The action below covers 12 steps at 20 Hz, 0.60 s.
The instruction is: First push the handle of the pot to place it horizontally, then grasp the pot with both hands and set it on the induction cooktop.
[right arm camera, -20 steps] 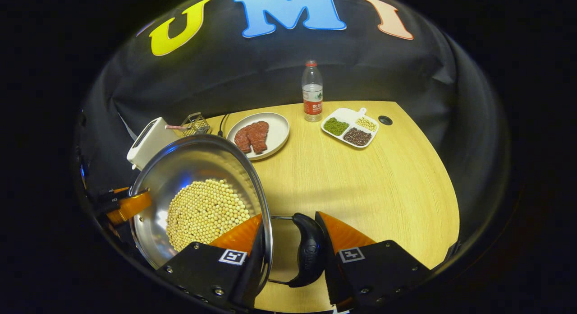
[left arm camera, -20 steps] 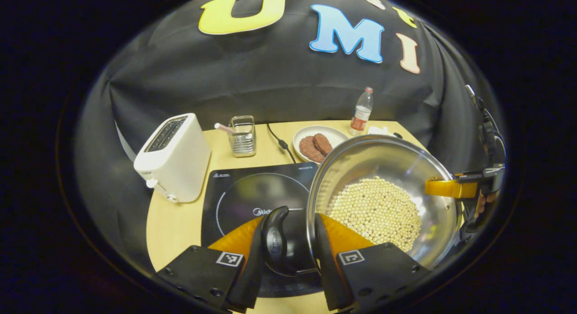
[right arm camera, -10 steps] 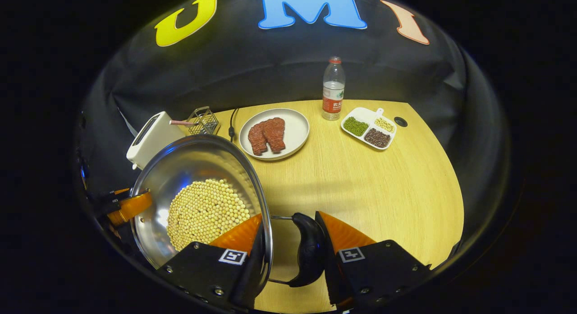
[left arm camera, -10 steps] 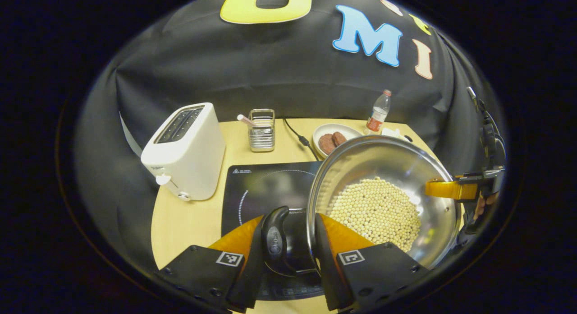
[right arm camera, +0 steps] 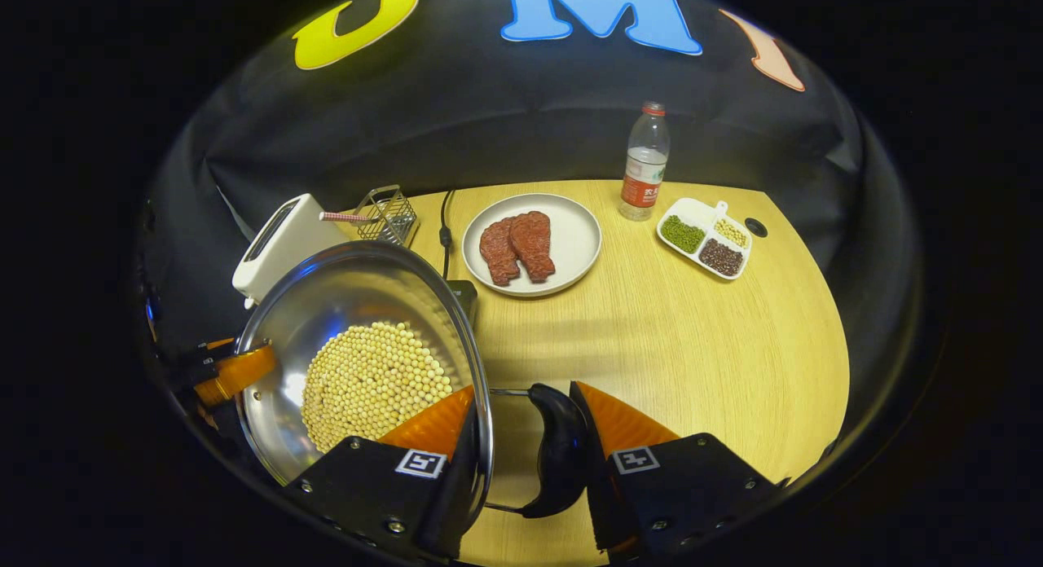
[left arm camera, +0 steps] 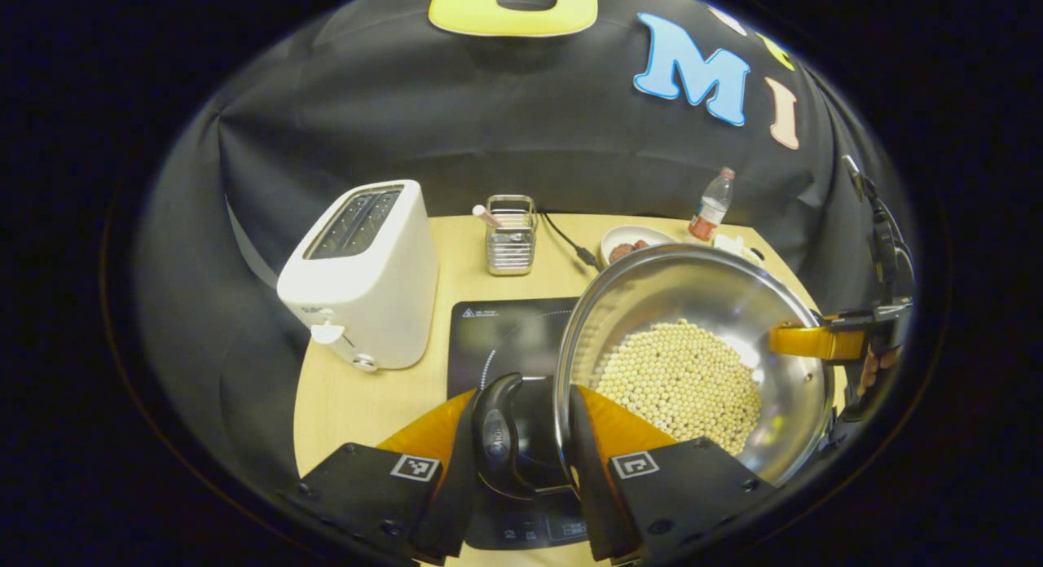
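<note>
Pot first: a wide, shiny stainless-steel pot (left arm camera: 693, 347) with a rolled rim is held in the air between two grippers, its bottom covered by a layer of small, round, pale yellow beans (left arm camera: 680, 384). In the left gripper view it hangs over the right part of a flat, glossy black induction cooktop (left arm camera: 505, 339) on a pale wooden table (right arm camera: 693, 347).

The left gripper (left arm camera: 530, 437) is clamped on the pot's left side, one finger outside the curved black plastic handle (left arm camera: 497, 437) and the other inside the rim. The right gripper (right arm camera: 530, 441) is clenched the same way on the opposite black handle (right arm camera: 562, 453). Both handles lie level.

The step in hand looks like the carry onto the cooktop. To do it well, both grippers should travel together at one height so the pot stays flat and the loose beans do not roll to one side. The polished steel and smooth handles are likely slippery, so the grip should stay firm until the base rests fully on the glass, centred on the printed ring, and it should come down gently.

Near the cooktop stand a boxy white two-slot toaster (left arm camera: 363, 278) and a small wire-mesh metal holder (left arm camera: 509, 241). Farther off are a round white plate with two brown meat patties (right arm camera: 530, 245), a clear plastic bottle (right arm camera: 642, 164) and a white divided dish of green, dark and pale grains (right arm camera: 705, 245).
</note>
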Tool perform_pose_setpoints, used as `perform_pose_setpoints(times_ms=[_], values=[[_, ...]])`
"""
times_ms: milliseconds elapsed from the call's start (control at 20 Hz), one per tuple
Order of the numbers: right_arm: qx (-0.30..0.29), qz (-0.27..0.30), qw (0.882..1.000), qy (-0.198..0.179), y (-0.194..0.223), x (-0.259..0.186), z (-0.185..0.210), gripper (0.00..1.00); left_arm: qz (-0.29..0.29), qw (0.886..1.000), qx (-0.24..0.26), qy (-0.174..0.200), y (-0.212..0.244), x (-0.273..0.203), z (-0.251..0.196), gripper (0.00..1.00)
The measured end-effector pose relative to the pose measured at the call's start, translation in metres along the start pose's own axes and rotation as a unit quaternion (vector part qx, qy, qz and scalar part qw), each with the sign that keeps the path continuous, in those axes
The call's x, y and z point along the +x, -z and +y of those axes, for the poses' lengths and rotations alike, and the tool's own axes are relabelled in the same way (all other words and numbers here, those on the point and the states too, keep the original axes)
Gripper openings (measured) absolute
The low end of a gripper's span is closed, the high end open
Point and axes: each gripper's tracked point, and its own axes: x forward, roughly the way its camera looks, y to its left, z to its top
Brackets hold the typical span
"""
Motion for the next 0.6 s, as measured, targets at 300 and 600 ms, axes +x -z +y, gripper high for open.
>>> perform_pose_setpoints(times_ms=[300,600], values=[[0.005,0.012,1.000,-0.014,-0.005,0.018,0.024,0.59,0.005,1.000,0.005,-0.008,-0.006,0.012,0.030,0.59],[0.013,0.021,1.000,-0.015,-0.009,0.041,0.042,0.59,0.010,1.000,0.001,-0.012,-0.008,0.030,0.054,0.59]])
